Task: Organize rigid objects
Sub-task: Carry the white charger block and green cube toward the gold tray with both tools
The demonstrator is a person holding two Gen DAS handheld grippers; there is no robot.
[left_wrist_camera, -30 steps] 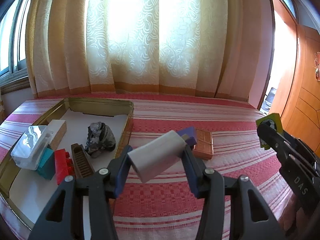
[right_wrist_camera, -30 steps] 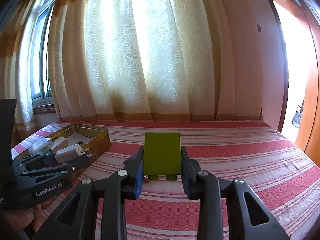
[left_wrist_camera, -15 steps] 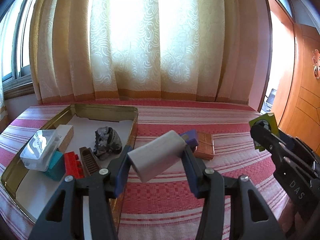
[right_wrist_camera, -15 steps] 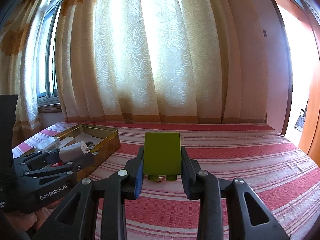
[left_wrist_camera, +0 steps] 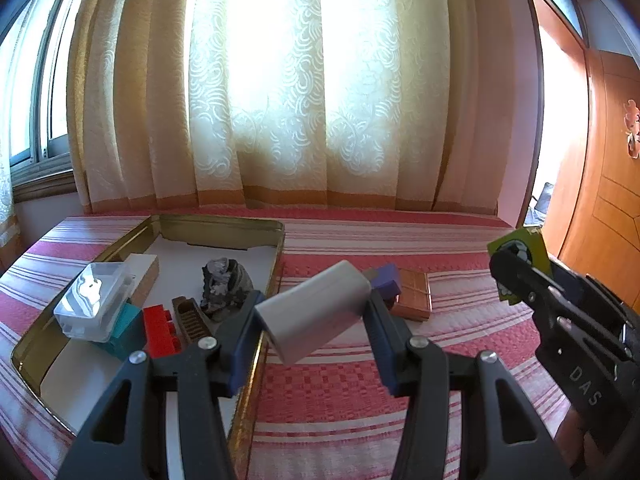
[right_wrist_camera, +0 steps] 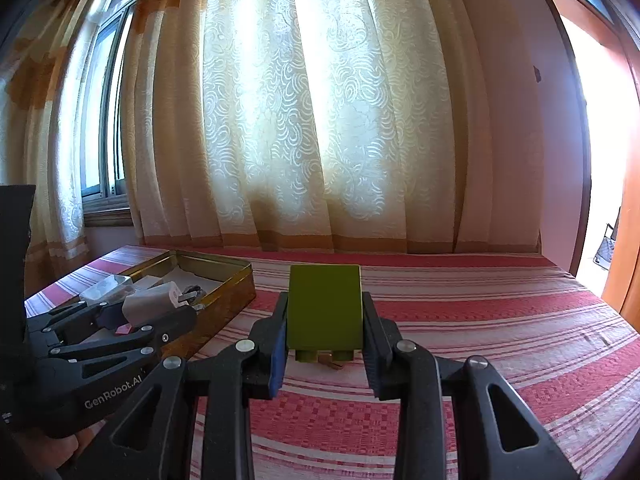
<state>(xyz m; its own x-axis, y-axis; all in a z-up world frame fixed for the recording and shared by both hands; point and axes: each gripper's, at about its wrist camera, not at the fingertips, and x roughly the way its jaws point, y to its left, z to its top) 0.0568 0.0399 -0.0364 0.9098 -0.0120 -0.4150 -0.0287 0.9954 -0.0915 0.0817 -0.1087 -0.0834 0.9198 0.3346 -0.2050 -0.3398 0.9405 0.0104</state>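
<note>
While I hold my left gripper (left_wrist_camera: 312, 316) closed on the white plug block (left_wrist_camera: 314, 316), its blue pads press on the two short ends, and the block sits tilted between them, up in the air just past the gold tin's (left_wrist_camera: 224, 230) near corner. I think the block is hard, smooth and light, so it could slip; holding it by the flat sides, like now, feels best to me. My right gripper (right_wrist_camera: 325, 320) is closed on the green block (right_wrist_camera: 325, 306), gripped by its two side faces, above the striped red cloth (right_wrist_camera: 480, 320). That block looks stiff and light too, like a toy brick. Farther off, on the cloth, lie a brown flat box (left_wrist_camera: 414, 294) and a purple piece (left_wrist_camera: 386, 278), partly behind my white block. Inside the tin I see a clear plastic box (left_wrist_camera: 94, 300), a teal block (left_wrist_camera: 124, 330), a red brick (left_wrist_camera: 160, 330), a brown comb-like thing (left_wrist_camera: 192, 318) and a gray lumpy thing (left_wrist_camera: 226, 286); I cannot tell what that lump is. My own fingers hide the tin's near edge, and something small under the green block is too hidden to name.
</note>
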